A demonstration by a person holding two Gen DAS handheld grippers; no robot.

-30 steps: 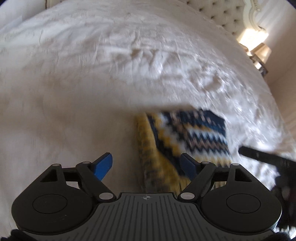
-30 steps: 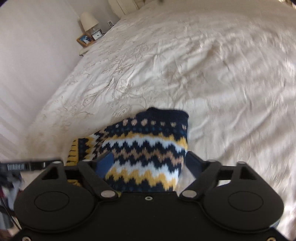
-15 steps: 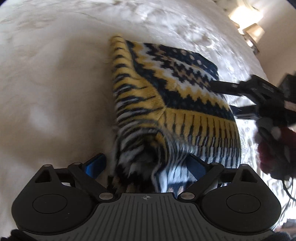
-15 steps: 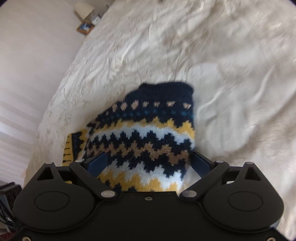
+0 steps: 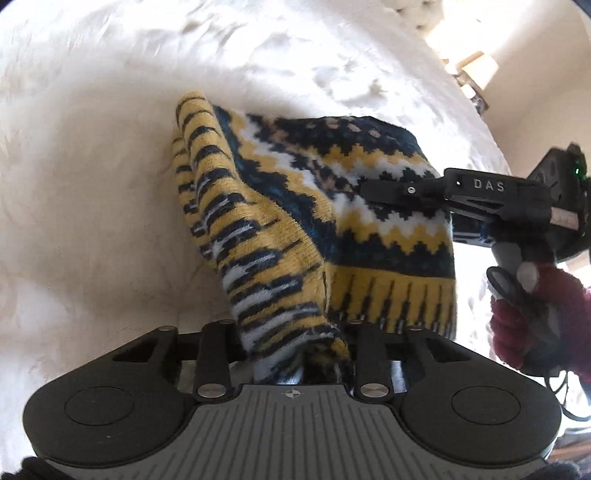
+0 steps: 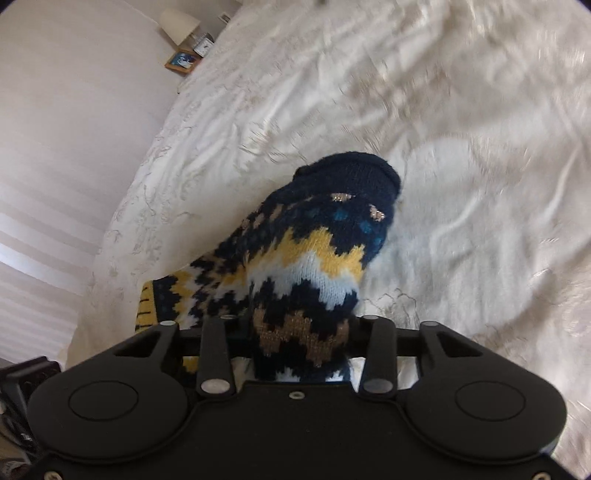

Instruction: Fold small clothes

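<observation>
A small knitted sweater (image 5: 332,206) in navy, yellow and white zigzag bands lies on the white bedspread (image 5: 92,184). My left gripper (image 5: 295,354) is shut on its striped yellow hem edge, which bunches between the jaws. My right gripper (image 6: 299,350) is shut on the sweater (image 6: 317,258) at its patterned side, with the navy collar end pointing away. The right gripper also shows in the left wrist view (image 5: 391,194), reaching onto the sweater from the right.
The bedspread (image 6: 461,147) spreads wide around the sweater. A bedside table with a lamp (image 6: 181,22) and a picture frame stands beyond the bed's far left corner. A tufted headboard (image 5: 417,14) and lit lamp are at the upper right.
Both grippers moved in onto the sweater and shut on it. The fabric is now bunched and lifted at both held edges.
</observation>
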